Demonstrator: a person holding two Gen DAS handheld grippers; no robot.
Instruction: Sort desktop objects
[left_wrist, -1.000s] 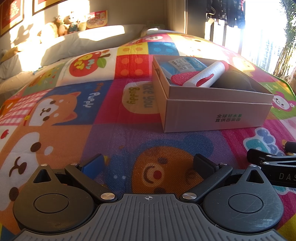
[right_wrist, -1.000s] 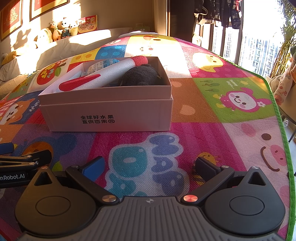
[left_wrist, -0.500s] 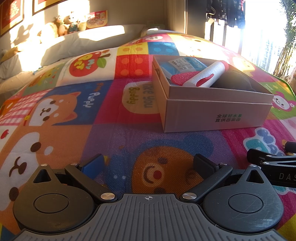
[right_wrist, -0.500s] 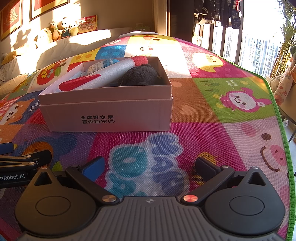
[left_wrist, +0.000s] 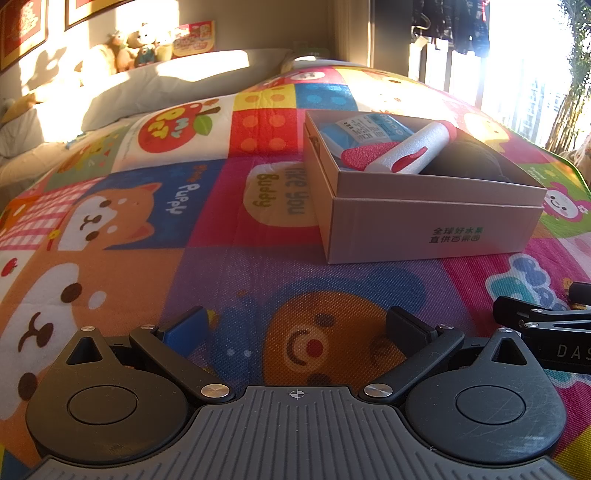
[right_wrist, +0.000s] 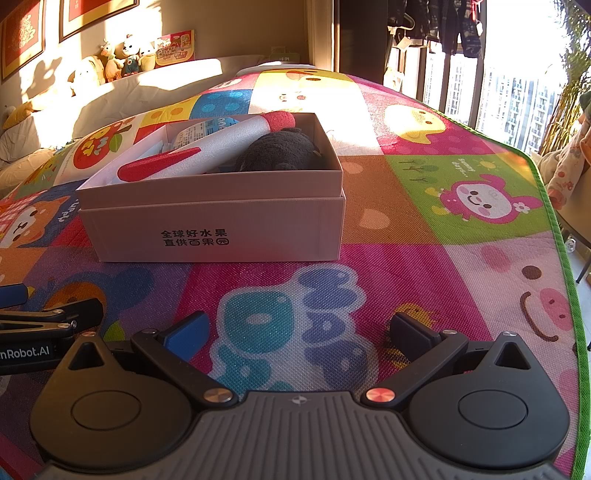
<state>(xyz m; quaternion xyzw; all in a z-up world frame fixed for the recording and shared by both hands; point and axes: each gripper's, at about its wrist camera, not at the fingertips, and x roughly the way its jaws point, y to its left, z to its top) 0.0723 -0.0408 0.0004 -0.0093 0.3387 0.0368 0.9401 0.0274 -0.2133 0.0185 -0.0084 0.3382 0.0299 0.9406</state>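
Across the middle of both views sits an open cardboard box (left_wrist: 424, 218) (right_wrist: 214, 229), its front wall printed with two lines of Chinese, 全球好水果 over 直供百果园. Inside it lie a white foam roller with red ends (left_wrist: 406, 151) (right_wrist: 207, 155), a blue packet with a small-print label too fine to read (left_wrist: 365, 127), and a dark fuzzy item (right_wrist: 280, 151) at the right of the box. The play mat (left_wrist: 184, 258) under it reads "Puppy" and "like you Buddy" left of the box. Low in the left wrist frame, the left gripper (left_wrist: 295, 325) hangs just over the mat, jaws wide apart and empty. The right gripper (right_wrist: 297, 326) is likewise spread and empty. At the left edge of the right view the other tool's body reads "nRobot.AI"; at the right edge of the left view, "DAS".
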